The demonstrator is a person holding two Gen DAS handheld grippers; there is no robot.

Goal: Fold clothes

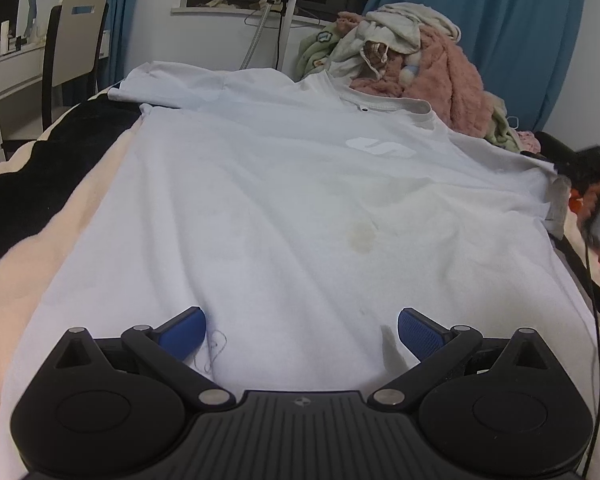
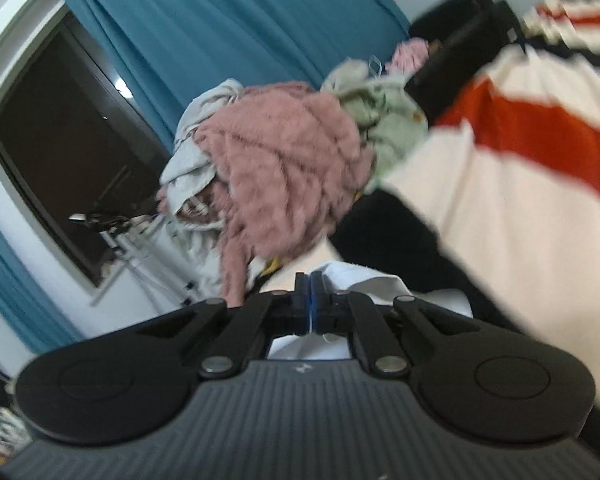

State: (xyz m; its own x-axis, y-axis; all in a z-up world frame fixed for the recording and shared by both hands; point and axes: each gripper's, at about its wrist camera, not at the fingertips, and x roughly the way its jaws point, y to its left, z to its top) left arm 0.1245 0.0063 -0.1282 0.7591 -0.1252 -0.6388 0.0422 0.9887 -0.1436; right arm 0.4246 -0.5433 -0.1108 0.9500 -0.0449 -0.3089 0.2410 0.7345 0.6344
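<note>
I find the white T-shirt (image 1: pixel 284 200) spread flat, front up, on the bed (image 1: pixel 32 184). My left gripper (image 1: pixel 302 330) hovers at its hem, fingers spread, apparently ready to pin it. My right gripper (image 2: pixel 309 294), fingers pressed together, pinches the sleeve edge (image 2: pixel 356 274), presumably for folding inward.

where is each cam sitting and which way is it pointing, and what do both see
Left wrist: sits on the open left gripper low over the white t-shirt, looking along it toward the collar, window and clothes pile; the right gripper shows at the sleeve.
Right wrist: sits on the right gripper, shut on white fabric, tilted, facing the curtain and window; a striped sleeve shows.
Shared: the pink fluffy garment.
</note>
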